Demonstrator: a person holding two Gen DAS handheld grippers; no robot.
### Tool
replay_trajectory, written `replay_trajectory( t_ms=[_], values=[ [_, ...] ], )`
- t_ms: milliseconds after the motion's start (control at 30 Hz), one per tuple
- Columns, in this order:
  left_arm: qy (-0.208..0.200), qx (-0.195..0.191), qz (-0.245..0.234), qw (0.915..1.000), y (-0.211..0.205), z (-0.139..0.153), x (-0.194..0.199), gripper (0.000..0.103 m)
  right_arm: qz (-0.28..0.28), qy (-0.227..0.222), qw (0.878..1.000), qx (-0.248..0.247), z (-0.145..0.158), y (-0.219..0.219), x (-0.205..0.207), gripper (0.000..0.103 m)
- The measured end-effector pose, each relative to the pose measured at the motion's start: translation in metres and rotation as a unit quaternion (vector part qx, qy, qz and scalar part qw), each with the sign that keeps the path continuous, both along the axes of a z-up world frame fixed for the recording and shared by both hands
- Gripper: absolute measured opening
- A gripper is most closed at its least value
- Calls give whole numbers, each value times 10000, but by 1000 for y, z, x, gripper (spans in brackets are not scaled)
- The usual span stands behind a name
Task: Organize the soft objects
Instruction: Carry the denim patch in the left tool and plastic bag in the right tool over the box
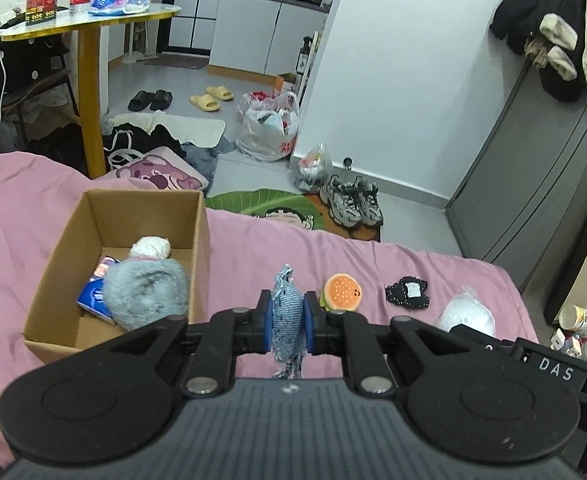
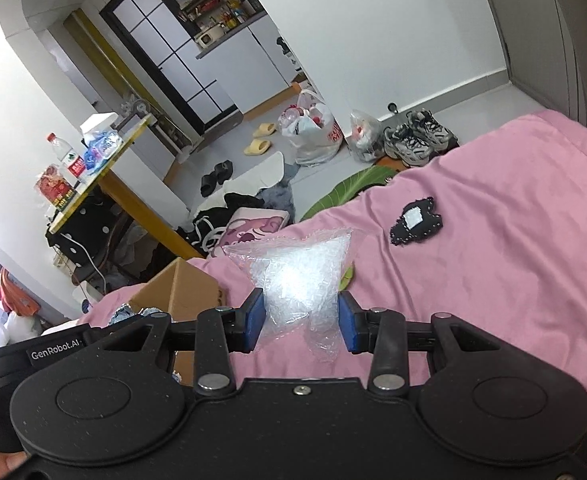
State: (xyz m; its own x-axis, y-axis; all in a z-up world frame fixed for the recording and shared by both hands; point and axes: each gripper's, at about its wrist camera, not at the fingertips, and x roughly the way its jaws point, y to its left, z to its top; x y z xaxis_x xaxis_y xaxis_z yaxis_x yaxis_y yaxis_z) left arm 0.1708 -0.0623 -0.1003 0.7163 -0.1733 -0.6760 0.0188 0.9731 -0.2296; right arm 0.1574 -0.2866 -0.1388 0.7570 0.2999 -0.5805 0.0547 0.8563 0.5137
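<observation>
My left gripper is shut on a blue-and-white knitted toy, held above the pink bed just right of the cardboard box. The box holds a grey fluffy ball, a white bundle and a blue packet. A burger plush, a black patch and the clear bag lie to the right. My right gripper is shut on the clear bag of white pellets above the bed; the black patch lies beyond it.
The pink bedspread ends at a cluttered floor with sneakers, plastic bags, slippers and clothes. A yellow table stands far left. The box corner shows in the right wrist view.
</observation>
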Motion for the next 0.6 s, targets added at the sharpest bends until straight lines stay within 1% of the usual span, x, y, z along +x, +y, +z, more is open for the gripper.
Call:
replay_trajectory(
  t_ms=[333, 600],
  values=[
    [-256, -78, 114, 9996, 24, 21, -18, 14, 107, -262, 9995, -104, 24, 15, -14, 38],
    [-406, -163, 221, 9988, 42, 33, -26, 14, 240, -405, 9987, -170, 37, 32, -21, 38]
  ],
)
